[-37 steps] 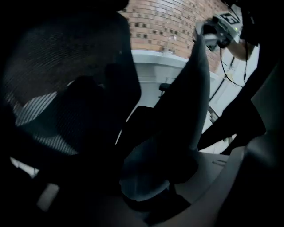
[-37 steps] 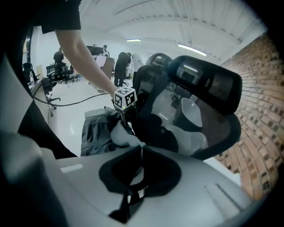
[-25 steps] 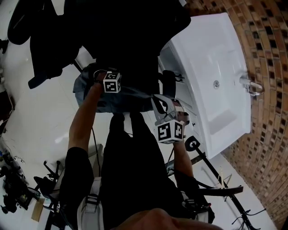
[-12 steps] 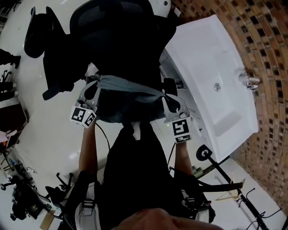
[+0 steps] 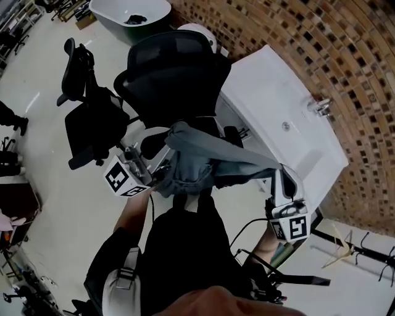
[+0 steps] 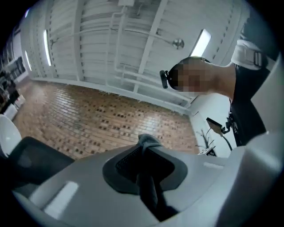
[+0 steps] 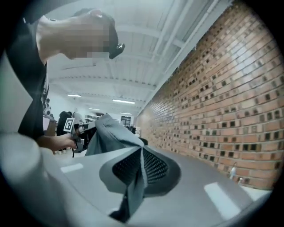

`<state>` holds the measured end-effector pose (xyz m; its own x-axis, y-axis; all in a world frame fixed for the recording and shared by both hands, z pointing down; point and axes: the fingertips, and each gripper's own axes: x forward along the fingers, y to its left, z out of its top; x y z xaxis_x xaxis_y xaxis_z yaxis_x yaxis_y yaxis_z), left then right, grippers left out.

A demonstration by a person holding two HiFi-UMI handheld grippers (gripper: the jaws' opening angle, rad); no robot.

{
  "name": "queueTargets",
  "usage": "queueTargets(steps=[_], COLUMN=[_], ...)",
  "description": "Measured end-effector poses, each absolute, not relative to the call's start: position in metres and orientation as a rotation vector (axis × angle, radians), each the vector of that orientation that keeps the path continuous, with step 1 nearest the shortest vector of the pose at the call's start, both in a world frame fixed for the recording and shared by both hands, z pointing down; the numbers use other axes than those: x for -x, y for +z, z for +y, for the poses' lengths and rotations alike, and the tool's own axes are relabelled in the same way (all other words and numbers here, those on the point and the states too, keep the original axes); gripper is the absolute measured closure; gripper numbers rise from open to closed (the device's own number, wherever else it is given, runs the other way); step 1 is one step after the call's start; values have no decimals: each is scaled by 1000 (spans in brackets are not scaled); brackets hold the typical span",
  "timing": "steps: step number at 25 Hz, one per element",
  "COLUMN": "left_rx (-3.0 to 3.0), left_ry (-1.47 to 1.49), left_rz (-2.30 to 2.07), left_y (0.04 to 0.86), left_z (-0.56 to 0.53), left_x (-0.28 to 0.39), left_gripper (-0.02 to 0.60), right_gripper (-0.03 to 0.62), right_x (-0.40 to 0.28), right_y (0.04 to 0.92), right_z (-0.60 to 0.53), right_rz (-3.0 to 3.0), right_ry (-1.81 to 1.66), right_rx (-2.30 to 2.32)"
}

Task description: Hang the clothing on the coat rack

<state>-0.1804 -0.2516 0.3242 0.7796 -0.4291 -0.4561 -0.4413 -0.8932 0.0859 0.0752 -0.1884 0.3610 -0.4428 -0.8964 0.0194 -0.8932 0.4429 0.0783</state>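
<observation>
The clothing (image 5: 207, 157) is a grey-blue garment stretched between both grippers, in front of the person's chest. My left gripper (image 5: 159, 175) is shut on its left end, and a fold of the cloth (image 6: 148, 148) is pinched between the jaws. My right gripper (image 5: 279, 176) is shut on the right end, where a strip of the cloth (image 7: 138, 170) hangs out of the shut jaws. In the right gripper view the garment (image 7: 108, 133) runs across to the left gripper (image 7: 77, 128). A thin pronged stand (image 5: 355, 250), possibly the coat rack, is at the lower right.
A black mesh office chair (image 5: 173, 74) stands just beyond the garment, with a second black chair (image 5: 92, 120) to its left. A white washbasin (image 5: 296, 133) with a tap (image 5: 320, 106) stands against the brick wall (image 5: 352, 55) on the right. A white tub (image 5: 129, 11) is at the top.
Both grippers have lifted the garment off the chair and drawn it out. The right gripper swung right and the left one moved toward the middle. The head view has tilted toward the wall.
</observation>
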Motion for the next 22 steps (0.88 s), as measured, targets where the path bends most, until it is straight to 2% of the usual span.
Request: queueTargets(steps=[6, 10, 15, 22], left_rx=[3008, 3047, 3054, 3001], left_ry=[893, 901, 888, 897], left_rz=[178, -121, -598, -980], left_y=[272, 246, 236, 224], left_z=[-214, -168, -90, 68], left_x=[117, 18, -116, -286], left_gripper=[551, 551, 551, 551], right_gripper=[585, 585, 585, 585], right_x=[-109, -175, -243, -360], right_y=[301, 265, 262, 260], right_z=[-76, 13, 141, 324], right_rz=[-2313, -2045, -1657, -1330], right_ry=[-291, -361, -390, -420], right_rx=[-1998, -2232, -2516, -2680])
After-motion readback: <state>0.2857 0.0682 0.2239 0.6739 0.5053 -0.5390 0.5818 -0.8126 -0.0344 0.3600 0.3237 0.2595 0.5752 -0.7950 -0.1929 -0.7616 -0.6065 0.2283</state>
